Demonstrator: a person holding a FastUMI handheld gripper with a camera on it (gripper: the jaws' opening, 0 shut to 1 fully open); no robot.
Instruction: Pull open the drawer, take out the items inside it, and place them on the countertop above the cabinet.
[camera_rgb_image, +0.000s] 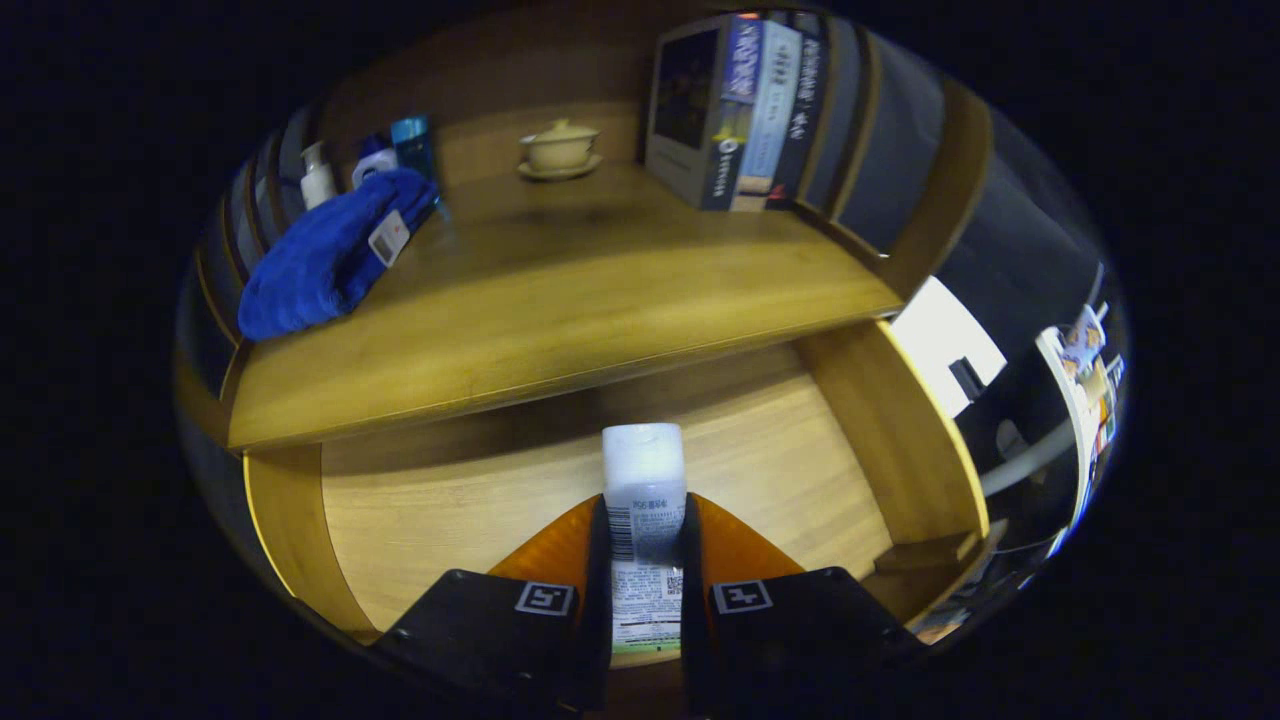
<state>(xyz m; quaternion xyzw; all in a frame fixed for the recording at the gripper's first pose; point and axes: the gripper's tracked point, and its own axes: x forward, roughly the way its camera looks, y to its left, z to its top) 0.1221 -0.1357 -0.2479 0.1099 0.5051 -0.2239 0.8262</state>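
Observation:
My gripper is shut on a white bottle with a printed label, both fingers pressing its sides. The bottle points forward over the open wooden drawer, whose bare floor lies beneath it. Beyond and above the drawer runs the wooden countertop. On its far left lies a folded blue towel with a tag, and behind it stand a white pump bottle, a small blue-capped bottle and a teal box.
A lidded tea bowl on a saucer stands at the back of the countertop. Upright books fill the back right beside wooden slats. The drawer's right wall rises beside the fingers.

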